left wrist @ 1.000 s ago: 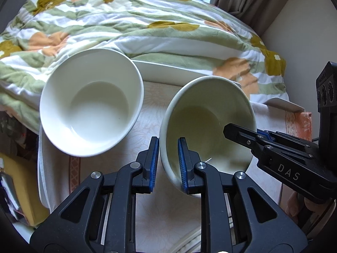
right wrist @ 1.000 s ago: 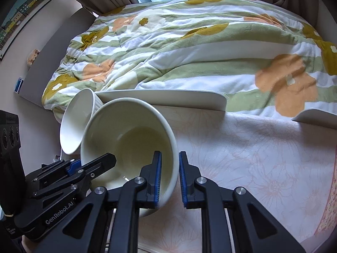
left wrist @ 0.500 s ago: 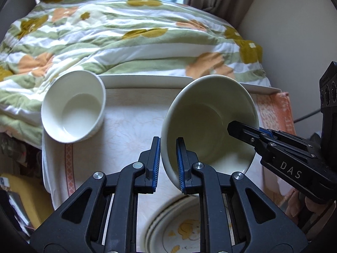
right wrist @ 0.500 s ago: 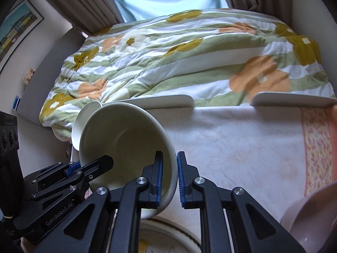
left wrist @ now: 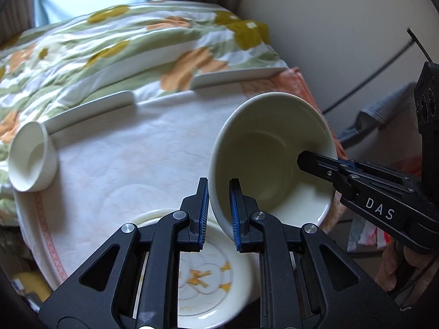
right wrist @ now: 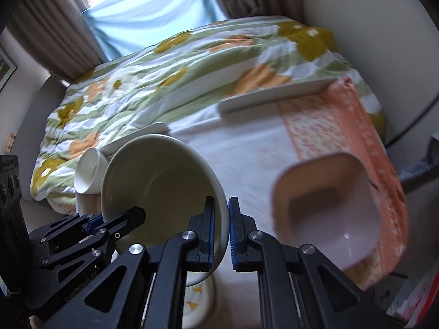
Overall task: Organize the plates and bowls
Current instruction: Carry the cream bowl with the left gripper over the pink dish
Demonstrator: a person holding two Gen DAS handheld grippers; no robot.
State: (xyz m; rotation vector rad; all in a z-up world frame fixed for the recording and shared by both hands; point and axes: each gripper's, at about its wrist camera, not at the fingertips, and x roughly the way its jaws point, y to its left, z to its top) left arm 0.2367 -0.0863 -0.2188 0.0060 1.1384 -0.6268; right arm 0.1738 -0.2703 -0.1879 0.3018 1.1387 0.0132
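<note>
Left wrist view: left gripper (left wrist: 218, 205) clamped on near rim of cream round ceramic bowl (left wrist: 271, 161), bowl tilted, lifted above table. Right gripper (left wrist: 318, 161) bites opposite rim. Under bowl, at near table edge, stack of white plates with orange flower print (left wrist: 214, 279). Small white ribbed bowl (left wrist: 31, 161) at left edge of white tablecloth (left wrist: 123, 148). Right wrist view: right gripper (right wrist: 219, 226) pinches rim; pink square plastic bowl (right wrist: 332, 208) near right edge, blurred.
</note>
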